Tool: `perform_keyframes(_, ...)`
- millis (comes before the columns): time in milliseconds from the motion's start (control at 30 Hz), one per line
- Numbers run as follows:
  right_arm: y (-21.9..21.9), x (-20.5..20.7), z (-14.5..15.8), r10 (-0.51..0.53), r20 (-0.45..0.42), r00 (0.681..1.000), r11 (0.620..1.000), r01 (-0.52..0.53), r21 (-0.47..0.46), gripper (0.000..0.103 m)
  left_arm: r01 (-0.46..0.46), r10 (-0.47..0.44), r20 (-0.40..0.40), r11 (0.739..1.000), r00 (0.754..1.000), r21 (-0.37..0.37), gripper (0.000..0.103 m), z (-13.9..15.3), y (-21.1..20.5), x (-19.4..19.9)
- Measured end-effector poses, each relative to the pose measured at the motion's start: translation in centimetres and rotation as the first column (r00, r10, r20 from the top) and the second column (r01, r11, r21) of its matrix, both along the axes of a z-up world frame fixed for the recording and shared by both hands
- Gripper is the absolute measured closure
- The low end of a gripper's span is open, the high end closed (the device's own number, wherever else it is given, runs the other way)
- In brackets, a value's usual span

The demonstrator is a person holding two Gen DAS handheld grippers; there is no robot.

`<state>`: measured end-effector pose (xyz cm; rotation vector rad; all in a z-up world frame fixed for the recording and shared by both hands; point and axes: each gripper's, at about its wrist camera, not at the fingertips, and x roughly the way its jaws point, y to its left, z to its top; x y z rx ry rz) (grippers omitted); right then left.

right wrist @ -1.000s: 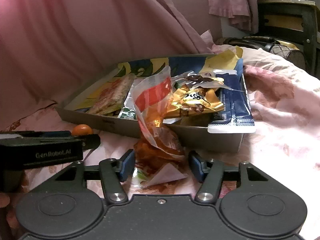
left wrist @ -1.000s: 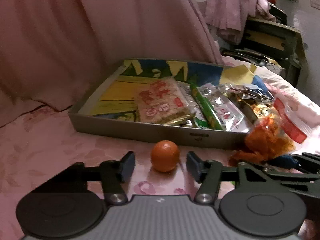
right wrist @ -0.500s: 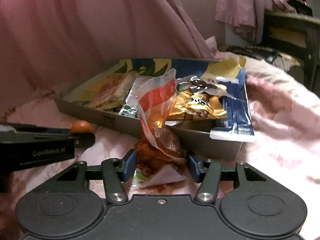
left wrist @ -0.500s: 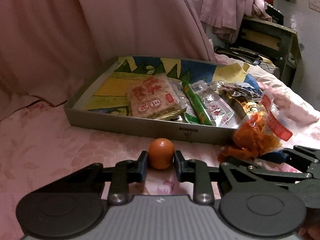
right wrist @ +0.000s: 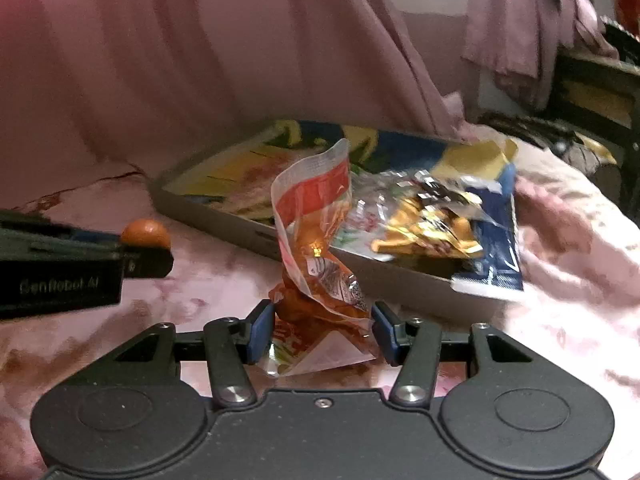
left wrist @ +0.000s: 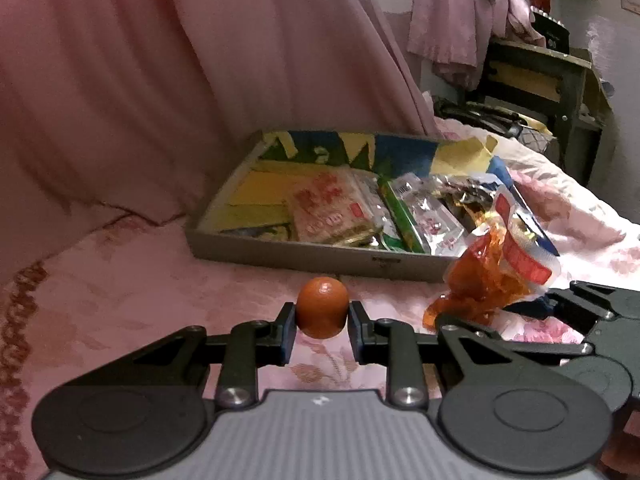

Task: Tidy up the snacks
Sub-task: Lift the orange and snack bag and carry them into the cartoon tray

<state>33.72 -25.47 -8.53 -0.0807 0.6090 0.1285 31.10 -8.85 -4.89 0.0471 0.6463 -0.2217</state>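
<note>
A small round orange fruit sits between the pads of my left gripper, which is shut on it and holds it just above the pink bedspread. In the right wrist view the same fruit shows at the tip of the left gripper. My right gripper is shut on a crumpled orange snack bag with a red and white top, which stands upright between the pads. The bag hangs in front of the grey tray, which holds several snack packets.
The tray has a colourful lining, and a blue packet hangs over its near right corner. A pink curtain hangs behind. Dark wooden furniture stands at the far right. Flowered pink bedspread lies all around.
The left jaws closed onto the orange fruit and lifted it off the bedspread. The right jaws narrowed onto the snack bag, and that gripper rolled and rose a little.
</note>
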Motion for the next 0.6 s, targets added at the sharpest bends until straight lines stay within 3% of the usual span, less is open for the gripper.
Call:
perform_keyframes(133,0.8,-1.1,1.1,0.038,0.054,0.998,0.999,-0.038,0.0,0.048,-0.045,0.045,0.001,0.999,0.999,-0.007,0.073,1.5,0.9,-0.7)
perform_keyframes(367,0.7,-2.6,3.8,0.047,0.233,0.971,0.999,-0.048,-0.002,0.048,-0.067,0.067,0.047,0.998,0.997,-0.015,0.073,4.3,1.5,-0.9)
perform_keyframes(600,-0.4,-0.4,5.2,0.016,0.311,0.95,0.999,-0.024,0.024,0.048,-0.107,0.111,0.062,0.993,0.992,-0.054,0.073,5.3,1.0,3.3)
